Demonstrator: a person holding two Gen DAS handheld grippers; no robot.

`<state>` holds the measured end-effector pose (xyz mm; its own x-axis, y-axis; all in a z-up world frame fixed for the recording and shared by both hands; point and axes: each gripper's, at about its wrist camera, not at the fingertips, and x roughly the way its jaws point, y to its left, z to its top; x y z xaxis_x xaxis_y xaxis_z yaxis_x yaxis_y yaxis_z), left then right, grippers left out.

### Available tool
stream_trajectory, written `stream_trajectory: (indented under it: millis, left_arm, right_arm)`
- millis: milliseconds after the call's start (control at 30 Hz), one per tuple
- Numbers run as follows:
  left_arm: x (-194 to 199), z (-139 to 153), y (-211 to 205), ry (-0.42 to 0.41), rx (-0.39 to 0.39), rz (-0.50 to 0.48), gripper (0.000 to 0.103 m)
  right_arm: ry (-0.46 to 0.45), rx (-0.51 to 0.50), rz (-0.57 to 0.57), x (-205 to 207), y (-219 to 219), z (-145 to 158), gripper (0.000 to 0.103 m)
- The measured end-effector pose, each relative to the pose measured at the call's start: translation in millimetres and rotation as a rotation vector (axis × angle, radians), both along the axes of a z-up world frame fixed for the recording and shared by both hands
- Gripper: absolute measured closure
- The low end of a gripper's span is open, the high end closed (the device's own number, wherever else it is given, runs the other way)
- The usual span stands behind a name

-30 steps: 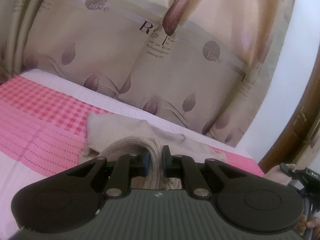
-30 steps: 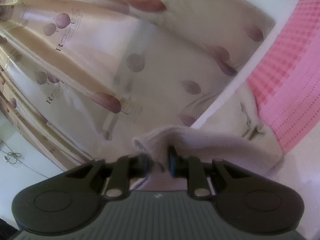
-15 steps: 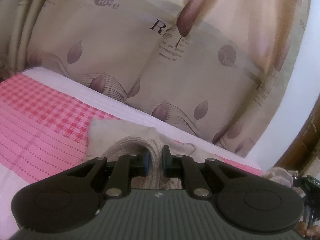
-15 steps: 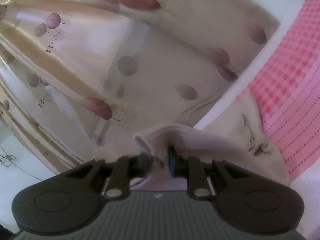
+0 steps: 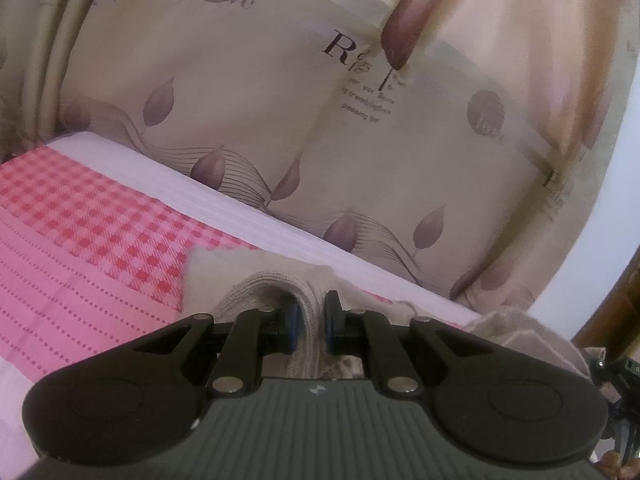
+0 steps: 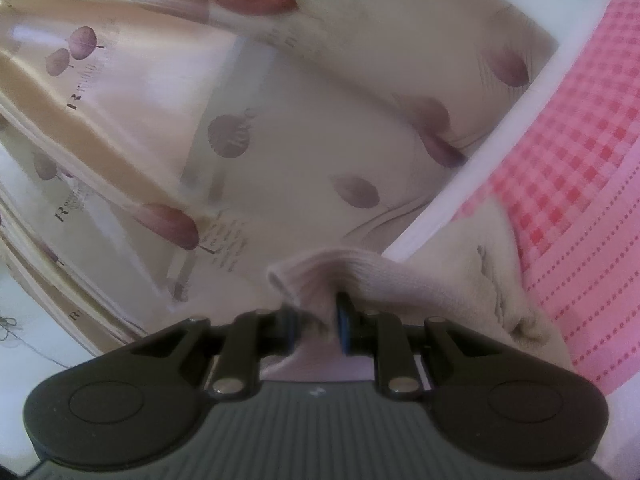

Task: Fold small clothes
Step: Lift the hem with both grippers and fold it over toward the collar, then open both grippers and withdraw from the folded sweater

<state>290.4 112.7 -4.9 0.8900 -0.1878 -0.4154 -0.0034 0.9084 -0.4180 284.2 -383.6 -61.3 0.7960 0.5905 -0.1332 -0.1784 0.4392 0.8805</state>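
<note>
Beige garment (image 5: 256, 276) between tool (image 5: 308, 322) pads

The left gripper (image 5: 308, 322) pinches a ribbed fold of the beige garment (image 5: 256, 276). The garment lies on a pink checked sheet (image 5: 88, 216), with a leaf-printed curtain (image 5: 280, 112) hanging behind.

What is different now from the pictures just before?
Both grippers moved along the bed: the curtain and the pink checked sheet slid across both views. Nothing was grabbed or let go. The left gripper and right gripper stayed clamped on the beige knitted garment.
</note>
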Motion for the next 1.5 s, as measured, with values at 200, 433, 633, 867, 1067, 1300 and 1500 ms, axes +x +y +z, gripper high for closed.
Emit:
stream_trajectory:
  millis: [200,433,633,867,1067,1300,1500]
  left_arm:
    - [19,-7,2,0.019,0.011,0.025,0.091]
    - [41,-17,0,0.042,0.016,0.044,0.091]
    - [54,-28,1,0.069,0.022,0.051,0.090]
    - [73,-39,4,0.102,0.022,0.061,0.088]
    - [95,-49,12,0.129,-0.016,0.079,0.077]
    - [89,-40,26,-0.004,-0.006,0.171,0.018]
    - [73,-33,35,-0.034,0.073,0.197,0.008]
  right_arm:
    - [0.008,-0.011,-0.009,19,1,-6,0.083]
    - [0.025,-0.015,-0.037,38,-5,-14,0.083]
    - [0.060,-0.227,-0.055,40,-3,-17,0.082]
    - [0.053,-0.514,-0.051,52,6,-18,0.031]
    - [-0.031,-0.762,0.023,66,33,-15,0.021]
    - [-0.056,-1.004,0.094,82,65,-28,0.021]
    - [-0.012,-1.123,0.034,110,81,-33,0.022]
